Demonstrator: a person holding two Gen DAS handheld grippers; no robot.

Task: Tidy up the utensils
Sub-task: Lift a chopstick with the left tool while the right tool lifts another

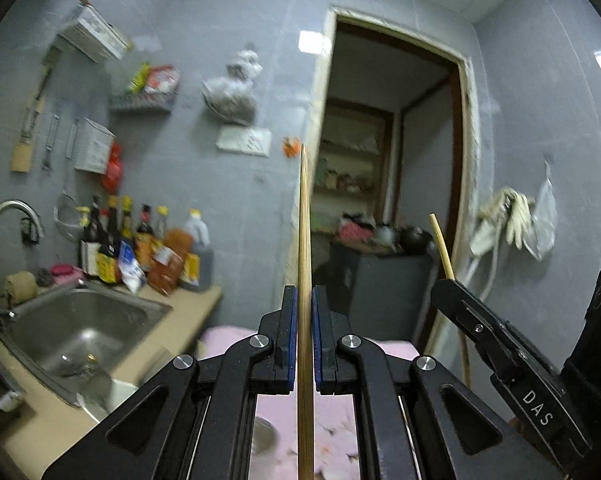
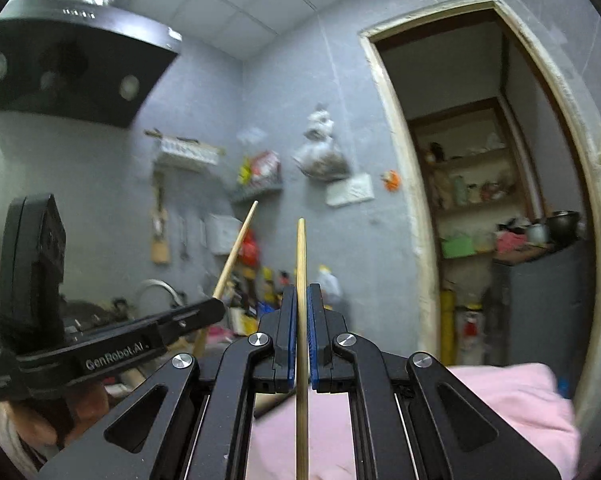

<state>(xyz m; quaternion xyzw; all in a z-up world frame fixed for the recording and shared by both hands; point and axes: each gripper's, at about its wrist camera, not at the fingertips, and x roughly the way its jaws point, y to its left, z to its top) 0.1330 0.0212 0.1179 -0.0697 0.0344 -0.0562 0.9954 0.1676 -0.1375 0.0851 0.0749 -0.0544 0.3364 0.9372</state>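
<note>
Left gripper [image 1: 304,300]: raised and pointing level toward the grey tiled wall [image 1: 220,60]; its blue pads [image 1: 291,336] are clenched on a bamboo chopstick [image 1: 305,240], which stands upright between them, its tip reaching above the pads and its lower length running down past the linkage; seen from the other side, this same gripper [image 2: 216,306] shows the chopstick [image 2: 236,248] slanting up to the right.

Right gripper [image 2: 299,304]: likewise raised, just beside the left one; its jaws are clenched on a second chopstick [image 2: 301,280], held upright and nipped between the blue pads [image 2: 314,340]; in the left wrist view the right gripper [image 1: 446,286] enters from the right edge, its chopstick [image 1: 442,246] tilted slightly leftward.

Setting: a steel sink [image 1: 84,332] with a curved tap [image 1: 16,216] lies low on the left, set in a beige counter [image 1: 188,320]; a cluster of sauce bottles [image 1: 140,248] stands on the counter against the wall; a pink cloth [image 2: 500,408] lies below both grippers; a black range hood [image 2: 72,68] hangs at upper left in the right wrist view; an open doorway [image 2: 480,160] gives on to shelves beyond; both views are somewhat blurred.
</note>
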